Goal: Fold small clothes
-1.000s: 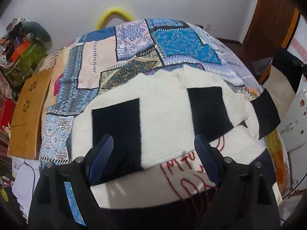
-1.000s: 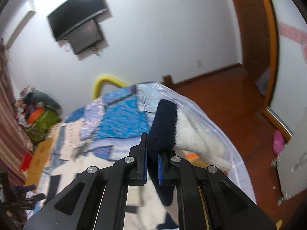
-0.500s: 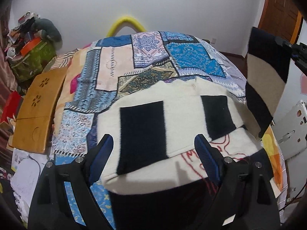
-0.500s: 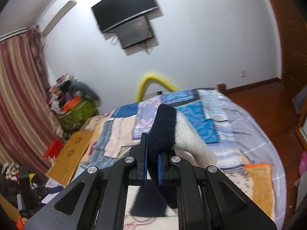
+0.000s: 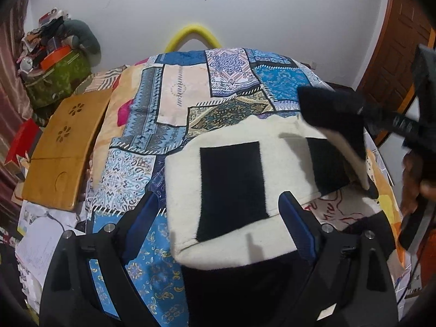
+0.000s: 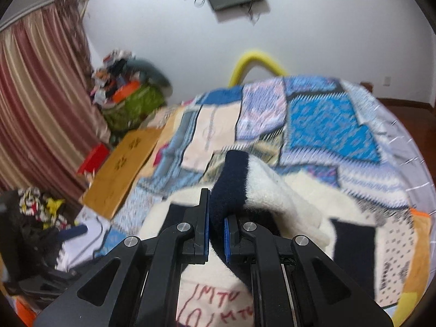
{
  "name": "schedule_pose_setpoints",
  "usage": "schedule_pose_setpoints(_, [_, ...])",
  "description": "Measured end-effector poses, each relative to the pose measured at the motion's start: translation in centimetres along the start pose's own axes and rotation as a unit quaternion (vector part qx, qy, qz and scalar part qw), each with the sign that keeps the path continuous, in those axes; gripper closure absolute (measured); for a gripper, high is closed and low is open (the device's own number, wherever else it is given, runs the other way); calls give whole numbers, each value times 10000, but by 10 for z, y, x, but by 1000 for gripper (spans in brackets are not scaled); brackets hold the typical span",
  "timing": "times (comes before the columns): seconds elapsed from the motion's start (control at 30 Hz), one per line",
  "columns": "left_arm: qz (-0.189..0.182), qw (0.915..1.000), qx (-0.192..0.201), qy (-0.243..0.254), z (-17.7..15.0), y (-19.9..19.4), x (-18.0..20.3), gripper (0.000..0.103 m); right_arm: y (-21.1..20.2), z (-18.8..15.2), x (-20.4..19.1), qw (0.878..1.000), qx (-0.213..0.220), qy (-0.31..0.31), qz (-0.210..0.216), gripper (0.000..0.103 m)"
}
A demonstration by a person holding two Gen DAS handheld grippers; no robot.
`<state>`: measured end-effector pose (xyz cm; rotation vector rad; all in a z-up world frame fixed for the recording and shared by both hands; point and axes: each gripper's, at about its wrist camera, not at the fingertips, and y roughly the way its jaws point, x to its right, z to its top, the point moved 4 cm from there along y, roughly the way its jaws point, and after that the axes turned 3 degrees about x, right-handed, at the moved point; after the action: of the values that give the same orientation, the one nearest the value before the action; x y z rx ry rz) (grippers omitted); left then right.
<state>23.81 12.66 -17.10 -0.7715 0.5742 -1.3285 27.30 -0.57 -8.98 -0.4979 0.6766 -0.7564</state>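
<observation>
Since the earlier frame the right tool (image 6: 216, 231) has swung the sleeve (image 6: 253, 188) it carries in over the sweater (image 5: 231, 190); from the left wrist view the sleeve's navy cuff, which a second ago hung off at 3 o'clock, now hovers above the body's upper right corner at about 2 o'clock. The right tool's jaws are clamped tight on that cuff. The left tool (image 5: 218, 226) has drawn back a little; its jaws gape wide with nothing gripped, and the sweater's near edge lies between and below them.

The sweater lies flat on the patchwork bedspread (image 5: 174, 103), cream with navy blocks, toward the bed's near end. It looks thick, fuzzy and limp: light enough for one tool, but it will sag and drape from any pinch point. The ribbed cuff gives a firm, non-slip hold; for the body, the hem corners or a folded edge are probably the best places to take it.
</observation>
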Motion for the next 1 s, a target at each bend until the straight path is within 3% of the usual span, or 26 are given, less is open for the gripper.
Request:
schedule_pose_setpoints(0.27, [94,9997,-182,-132,-9,13,-15,13,41,-45,-17,9974,-691,-193,35,94])
schedule_pose_setpoints(0.5, [124,9994,-259,-190,-12,16,-18,13,45,-58,-21,9949,-964,-279,67,91])
schedule_pose_setpoints(0.63, [99,9996,-237,-152,-11,14,-14,13,35,-53,-19,9958,-893,-109,190,65])
schedule_pose_setpoints(0.8, [92,9998,-191,-9,-3,12,0,13,8,-42,-11,9976,-647,-155,169,60])
schedule_pose_setpoints(0.9, [38,9997,-211,105,2,16,14,13,-11,-32,1,9989,-425,-208,-11,43])
schedule_pose_setpoints(1.0, [7,9994,-273,231,6,23,31,13,-36,-20,18,9995,-105,-247,-193,38])
